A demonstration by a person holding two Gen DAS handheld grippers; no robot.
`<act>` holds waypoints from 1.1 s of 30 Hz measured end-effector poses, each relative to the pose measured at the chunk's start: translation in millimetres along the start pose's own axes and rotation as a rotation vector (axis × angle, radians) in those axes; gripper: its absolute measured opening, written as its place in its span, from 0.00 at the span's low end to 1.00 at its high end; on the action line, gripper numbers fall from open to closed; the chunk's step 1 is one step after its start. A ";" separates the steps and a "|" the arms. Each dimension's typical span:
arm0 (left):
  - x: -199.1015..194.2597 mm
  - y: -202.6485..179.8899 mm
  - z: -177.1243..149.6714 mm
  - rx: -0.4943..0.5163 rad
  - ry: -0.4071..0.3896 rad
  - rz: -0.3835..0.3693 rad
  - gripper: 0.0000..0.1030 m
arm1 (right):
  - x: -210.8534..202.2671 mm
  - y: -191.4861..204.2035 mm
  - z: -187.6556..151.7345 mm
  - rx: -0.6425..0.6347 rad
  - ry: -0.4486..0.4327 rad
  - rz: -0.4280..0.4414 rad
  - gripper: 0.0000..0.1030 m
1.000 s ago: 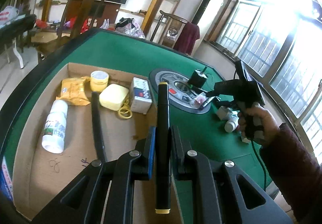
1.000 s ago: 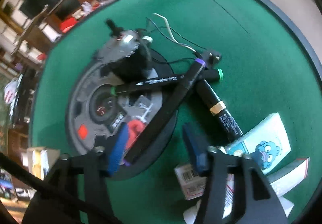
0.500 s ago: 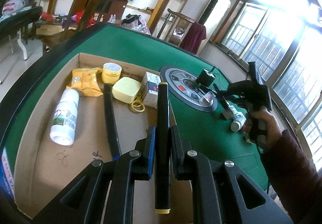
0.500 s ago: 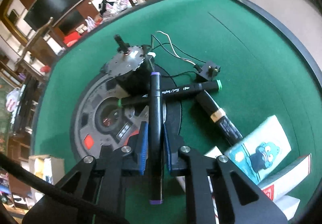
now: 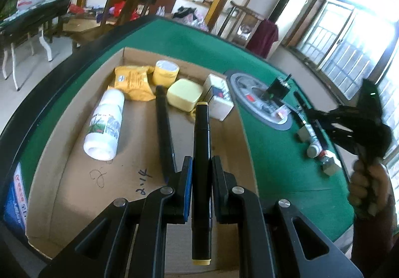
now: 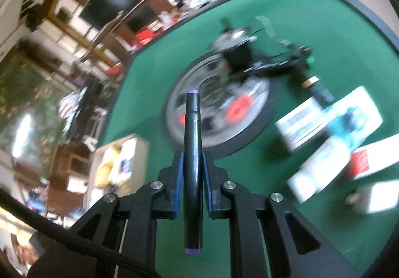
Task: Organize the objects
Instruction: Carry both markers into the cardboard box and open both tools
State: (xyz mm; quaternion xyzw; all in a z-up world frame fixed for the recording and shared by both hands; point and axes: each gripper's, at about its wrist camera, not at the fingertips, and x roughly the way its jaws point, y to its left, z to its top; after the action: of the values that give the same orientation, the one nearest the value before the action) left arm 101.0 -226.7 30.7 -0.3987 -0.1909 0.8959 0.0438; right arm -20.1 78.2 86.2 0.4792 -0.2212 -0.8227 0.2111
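Clamping slim black cylinders: left gripper (image 5: pixel 201 172) a yellow-capped marker (image 5: pixel 201 143); right gripper (image 6: pixel 192 165) a purple-capped marker (image 6: pixel 192 153)

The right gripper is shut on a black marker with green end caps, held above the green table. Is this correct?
Not quite: the end caps are purple, not green. The right wrist view shows the right gripper shut on a black marker with purple at both ends, above the green table. The marker with a green cap lies on the table by the round disc.
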 end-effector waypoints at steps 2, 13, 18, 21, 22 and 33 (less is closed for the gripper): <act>6.6 1.6 2.9 0.000 0.024 0.016 0.11 | 5.4 16.0 -9.1 -0.020 0.030 0.051 0.12; 44.9 8.2 21.8 -0.023 0.121 0.103 0.11 | 55.3 81.2 -55.4 -0.112 0.194 0.191 0.12; 48.8 15.3 27.4 -0.051 0.123 0.125 0.11 | 77.8 101.9 -73.6 -0.150 0.250 0.192 0.12; 48.1 20.2 27.5 -0.073 0.121 0.118 0.11 | 88.2 109.7 -79.9 -0.172 0.268 0.176 0.12; 47.9 21.3 27.0 -0.080 0.120 0.112 0.11 | 91.0 111.0 -81.6 -0.180 0.272 0.168 0.12; 24.8 37.0 26.1 -0.174 0.052 0.021 0.24 | 122.2 114.2 -93.0 -0.231 0.293 0.051 0.12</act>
State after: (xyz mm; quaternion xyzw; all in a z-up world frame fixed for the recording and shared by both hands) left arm 67.7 -263.1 15.4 -0.4260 -0.2625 0.8658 0.0044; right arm 22.2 -98.0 24.7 0.5609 -0.1042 -0.7583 0.3155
